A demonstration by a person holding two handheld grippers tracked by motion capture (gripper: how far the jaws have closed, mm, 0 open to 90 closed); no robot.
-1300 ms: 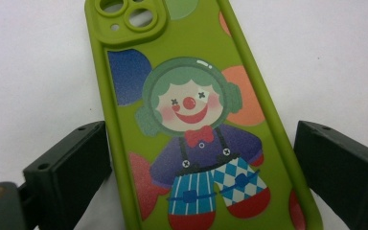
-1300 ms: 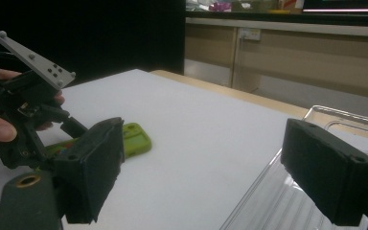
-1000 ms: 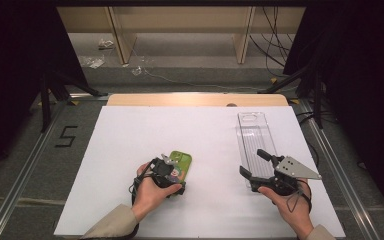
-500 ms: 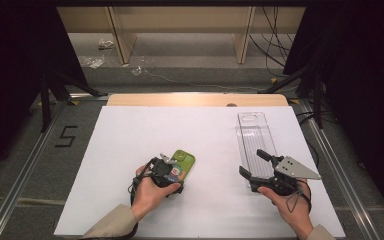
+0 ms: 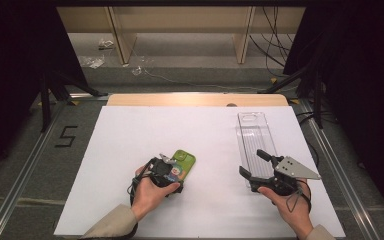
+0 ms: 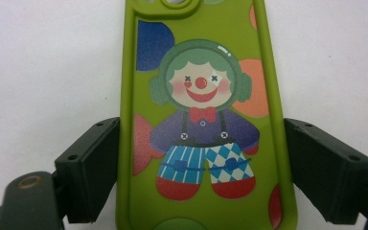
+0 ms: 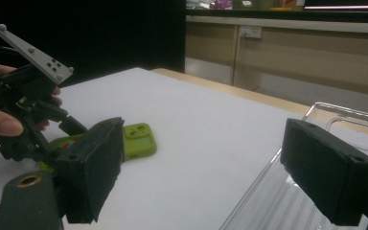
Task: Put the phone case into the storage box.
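A green phone case (image 6: 201, 96) printed with a clown lies flat on the white table (image 5: 130, 150). My left gripper (image 6: 201, 167) straddles its near end; the jaws have just been closing and now press on both long edges. In the high view the left gripper (image 5: 174, 174) sits left of centre, with the green case (image 5: 186, 160) sticking out beyond it. My right gripper (image 5: 254, 163) stands open over the near end of a long clear plastic case (image 5: 254, 135). In the right gripper view nothing lies between the right gripper (image 7: 201, 167) pads, and the clear case (image 7: 345, 122) lies below.
A wooden strip (image 5: 195, 99) borders the table's far edge, with shelving legs and cables on the floor behind it. Metal rails run along both sides. The right gripper view shows the left gripper (image 7: 60, 141) and the green case (image 7: 139, 139) off to its left.
The left gripper's jaws have drawn in against the sides of the green case. Both hands and the clear case stay where they were.
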